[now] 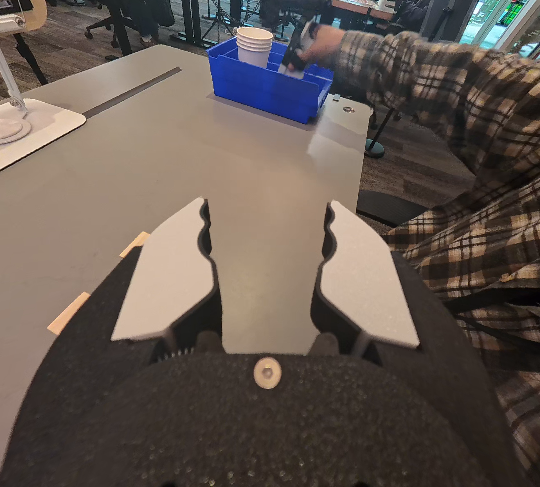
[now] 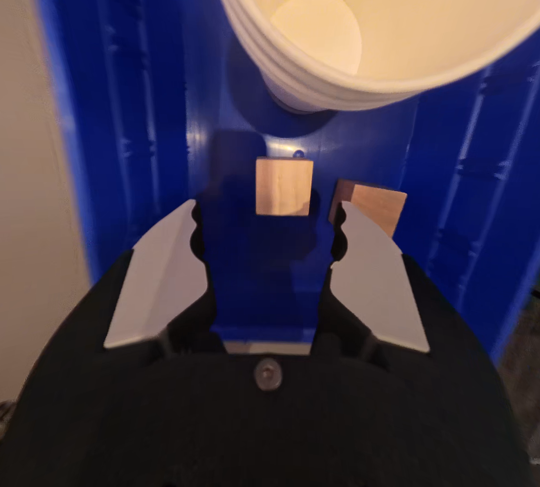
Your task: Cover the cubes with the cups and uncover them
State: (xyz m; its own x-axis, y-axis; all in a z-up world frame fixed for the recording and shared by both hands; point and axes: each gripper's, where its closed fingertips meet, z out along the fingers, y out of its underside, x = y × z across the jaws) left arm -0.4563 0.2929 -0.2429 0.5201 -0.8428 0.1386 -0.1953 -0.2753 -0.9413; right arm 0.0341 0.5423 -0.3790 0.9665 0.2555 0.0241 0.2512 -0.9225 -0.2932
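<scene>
A stack of white paper cups (image 1: 253, 46) stands upright in a blue bin (image 1: 263, 90) at the far side of the grey table. In the right wrist view the cups (image 2: 365, 20) fill the top, seen from above. Two wooden cubes lie on the bin floor: one (image 2: 283, 187) just ahead of my right gripper's open fingers, the other (image 2: 377, 204) partly behind the right fingertip. My right gripper (image 2: 267, 210) is open and empty, pointing down into the bin; it also shows in the left wrist view (image 1: 292, 64). My left gripper (image 1: 267, 210) is open and empty above the table.
A white stand base (image 1: 38, 128) sits at the table's left. A dark strip (image 1: 131, 93) runs across the table (image 1: 175, 157). The table's right edge is close to the bin. A plaid sleeve (image 1: 438, 87) reaches across from the right. Desks and chairs stand behind.
</scene>
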